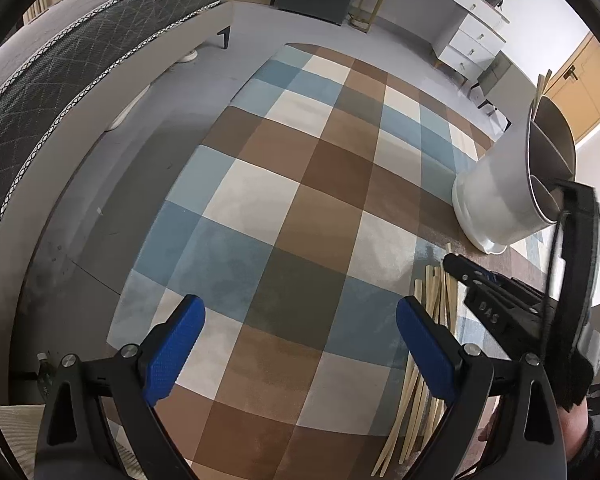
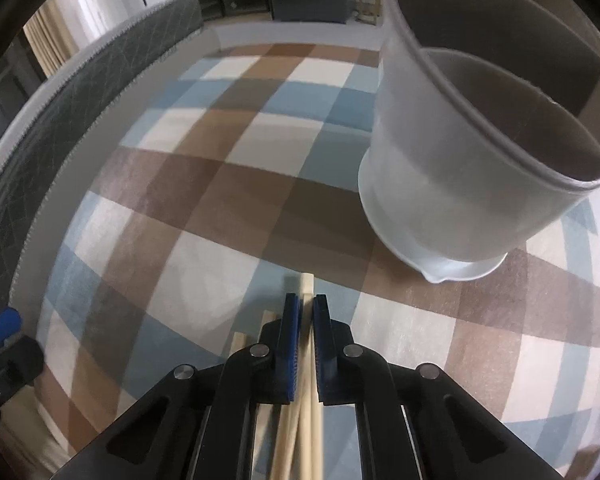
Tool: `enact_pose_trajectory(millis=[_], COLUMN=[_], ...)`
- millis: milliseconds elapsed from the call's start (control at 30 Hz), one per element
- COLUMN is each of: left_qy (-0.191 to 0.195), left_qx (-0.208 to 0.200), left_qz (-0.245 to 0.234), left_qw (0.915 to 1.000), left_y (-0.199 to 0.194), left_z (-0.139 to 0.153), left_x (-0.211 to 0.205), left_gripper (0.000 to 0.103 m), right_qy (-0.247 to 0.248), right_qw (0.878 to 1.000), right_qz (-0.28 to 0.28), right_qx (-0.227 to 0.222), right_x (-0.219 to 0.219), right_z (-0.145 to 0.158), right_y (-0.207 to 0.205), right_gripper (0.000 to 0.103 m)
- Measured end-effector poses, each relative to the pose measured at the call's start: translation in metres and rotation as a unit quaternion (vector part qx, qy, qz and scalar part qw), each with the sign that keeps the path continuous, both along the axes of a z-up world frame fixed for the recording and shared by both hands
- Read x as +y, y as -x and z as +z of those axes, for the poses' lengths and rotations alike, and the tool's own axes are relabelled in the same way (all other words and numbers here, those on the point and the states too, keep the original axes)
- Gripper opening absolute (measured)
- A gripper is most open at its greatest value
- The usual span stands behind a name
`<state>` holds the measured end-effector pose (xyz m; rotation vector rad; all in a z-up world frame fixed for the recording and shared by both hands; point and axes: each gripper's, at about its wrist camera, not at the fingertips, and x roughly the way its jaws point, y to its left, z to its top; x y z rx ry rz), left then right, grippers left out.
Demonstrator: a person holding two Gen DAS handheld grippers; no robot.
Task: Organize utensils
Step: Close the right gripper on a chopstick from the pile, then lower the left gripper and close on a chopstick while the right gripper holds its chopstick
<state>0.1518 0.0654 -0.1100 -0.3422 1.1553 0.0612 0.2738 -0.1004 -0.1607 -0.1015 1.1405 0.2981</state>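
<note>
A white utensil holder [image 1: 496, 192] with divided compartments stands on the checked rug [image 1: 280, 200], and a couple of chopsticks [image 1: 542, 84] stick up from its far compartment. Several loose wooden chopsticks [image 1: 414, 392] lie on the rug before it. My right gripper [image 2: 307, 300] points down at that pile, shut on a pair of chopsticks [image 2: 306, 280] whose ends poke out past the blue pads. The holder [image 2: 440, 184] rises just ahead to its right. My left gripper [image 1: 300, 304] hangs open over bare rug, left of the pile, with nothing between its fingers.
A bed with a dark quilted mattress [image 1: 60, 80] runs along the left side of the rug. A white dresser [image 1: 472, 40] and a wooden door [image 1: 584, 84] stand at the far right. More chopsticks [image 2: 240, 340] lie left of the right gripper.
</note>
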Motion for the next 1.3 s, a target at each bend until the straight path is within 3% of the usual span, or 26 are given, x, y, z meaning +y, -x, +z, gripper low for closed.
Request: enact_pose_trajectory(millis=[300,467,667,767,800,900,1033,1167,1300], left_qy=[0.021,0.005,0.008,0.004,0.003,-0.001,-0.011,-0.014,-0.018], left_qx=[0.005,0.002,0.015,0.022,0.025,0.027,0.033,0.039,0.042], left_qz=[-0.034,-0.069,-0.081,-0.086,-0.086,-0.086,-0.09,-0.089,-0.087], left_qw=[0.9992,0.9976,0.9966,0.9961,0.996,0.9959,0.9953,0.9952,0.9952], left_y=[-0.002,0.0,0.002,0.002,0.002,0.002,0.001,-0.001,-0.001], left_z=[-0.005,-0.006,-0.013,-0.017,-0.018,-0.02,-0.023,-0.027,-0.028], left_x=[-0.016,-0.036,-0.046,-0.052,-0.054,-0.058,-0.065,-0.068,-0.071], left_gripper=[0.094,0.094,0.094,0.094,0.094,0.094,0.094,0.094,0.094], right_qy=[-0.081,-0.111,-0.163,-0.212,-0.243,-0.272,-0.287,-0.273,-0.257], right_qw=[0.994,0.99,0.982,0.971,0.962,0.951,0.945,0.946,0.949], right_qz=[-0.042,-0.056,-0.092,-0.11,-0.124,-0.147,-0.157,-0.157,-0.159], right_qx=[-0.055,-0.061,-0.038,-0.018,-0.007,0.005,0.025,0.069,0.084], right_x=[-0.039,-0.057,-0.088,-0.106,-0.116,-0.129,-0.136,-0.132,-0.13], right_z=[0.043,0.052,0.045,0.037,0.031,0.019,0.007,-0.011,-0.017], right_y=[0.021,0.031,0.039,0.04,0.039,0.038,0.034,0.031,0.032], right_gripper=[0.004,0.004,0.004,0.004,0.004,0.004,0.004,0.004,0.007])
